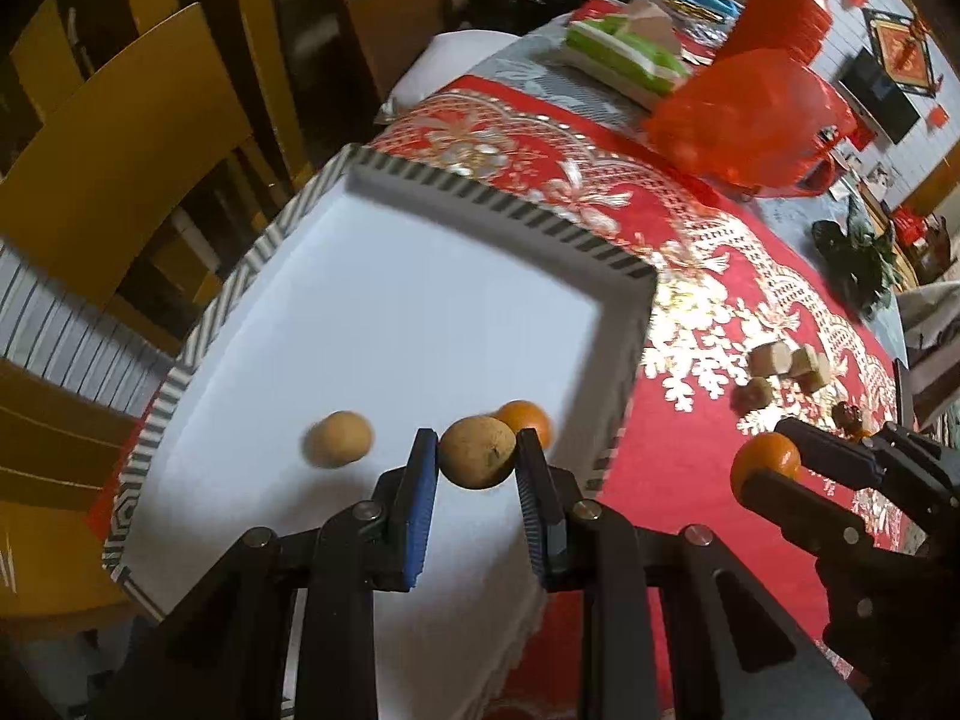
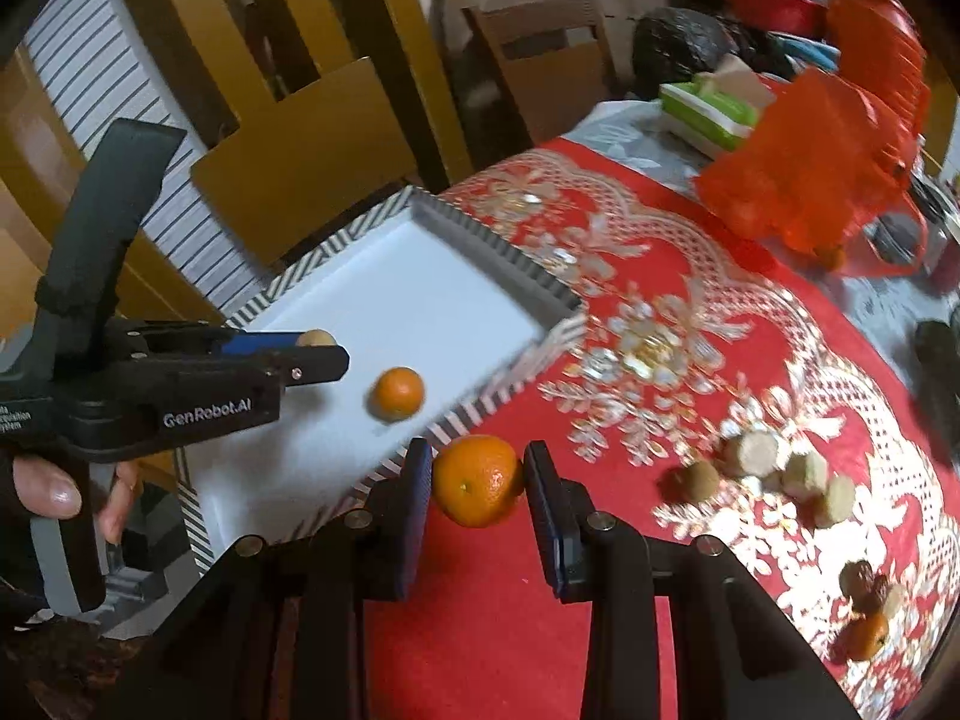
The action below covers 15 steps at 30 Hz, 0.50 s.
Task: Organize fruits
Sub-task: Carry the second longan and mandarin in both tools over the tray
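A white tray with a striped rim [image 1: 456, 186] [image 2: 522, 288] lies on the red tablecloth. My left gripper [image 1: 477, 456] is shut on a brown round fruit [image 1: 477, 451] and holds it over the tray's near end. Another brown fruit [image 1: 338, 439] and an orange [image 1: 528, 417] [image 2: 396, 393] lie in the tray. My right gripper [image 2: 478, 480] is shut on an orange [image 2: 477, 480], just outside the tray's right rim; it also shows in the left wrist view [image 1: 765, 465]. The left gripper shows from the side in the right wrist view [image 2: 324, 354].
Cut pale fruit pieces [image 2: 780, 468] [image 1: 792, 363], small brown fruits [image 2: 864, 582] and another orange [image 2: 867, 636] lie on the cloth to the right. A red plastic bag [image 1: 750, 114] [image 2: 804, 174], a green-and-white box [image 1: 624, 54] and wooden chairs [image 1: 120, 138] stand beyond.
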{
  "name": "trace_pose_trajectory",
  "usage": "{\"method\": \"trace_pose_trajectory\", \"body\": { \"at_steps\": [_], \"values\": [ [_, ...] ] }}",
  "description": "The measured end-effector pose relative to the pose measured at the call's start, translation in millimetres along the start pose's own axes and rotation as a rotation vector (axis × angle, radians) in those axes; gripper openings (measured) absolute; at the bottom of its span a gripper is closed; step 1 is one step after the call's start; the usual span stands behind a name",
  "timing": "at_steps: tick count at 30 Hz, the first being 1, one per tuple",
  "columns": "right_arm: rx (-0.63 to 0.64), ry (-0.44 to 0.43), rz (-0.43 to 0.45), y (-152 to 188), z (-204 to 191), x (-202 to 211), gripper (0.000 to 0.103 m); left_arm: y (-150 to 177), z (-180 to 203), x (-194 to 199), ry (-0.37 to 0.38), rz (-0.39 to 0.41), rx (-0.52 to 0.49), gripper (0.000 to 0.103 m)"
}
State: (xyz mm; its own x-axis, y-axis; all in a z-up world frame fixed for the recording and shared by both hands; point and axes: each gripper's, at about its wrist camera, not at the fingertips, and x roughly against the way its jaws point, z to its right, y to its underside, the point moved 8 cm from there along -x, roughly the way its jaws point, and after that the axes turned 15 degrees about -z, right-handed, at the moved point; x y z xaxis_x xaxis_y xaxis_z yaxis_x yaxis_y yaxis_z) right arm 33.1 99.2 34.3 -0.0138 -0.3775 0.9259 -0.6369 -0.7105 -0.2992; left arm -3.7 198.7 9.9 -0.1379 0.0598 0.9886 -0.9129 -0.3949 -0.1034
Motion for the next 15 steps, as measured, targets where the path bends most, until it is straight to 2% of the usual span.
{"method": "trace_pose_trajectory", "body": {
  "at_steps": [15],
  "values": [
    [0.13, -0.041, -0.042, -29.9, -59.0, -27.8, 0.035, 16.5, -58.1, -11.4, -0.014, -0.03, 0.103, 0.025]
  ]
}}
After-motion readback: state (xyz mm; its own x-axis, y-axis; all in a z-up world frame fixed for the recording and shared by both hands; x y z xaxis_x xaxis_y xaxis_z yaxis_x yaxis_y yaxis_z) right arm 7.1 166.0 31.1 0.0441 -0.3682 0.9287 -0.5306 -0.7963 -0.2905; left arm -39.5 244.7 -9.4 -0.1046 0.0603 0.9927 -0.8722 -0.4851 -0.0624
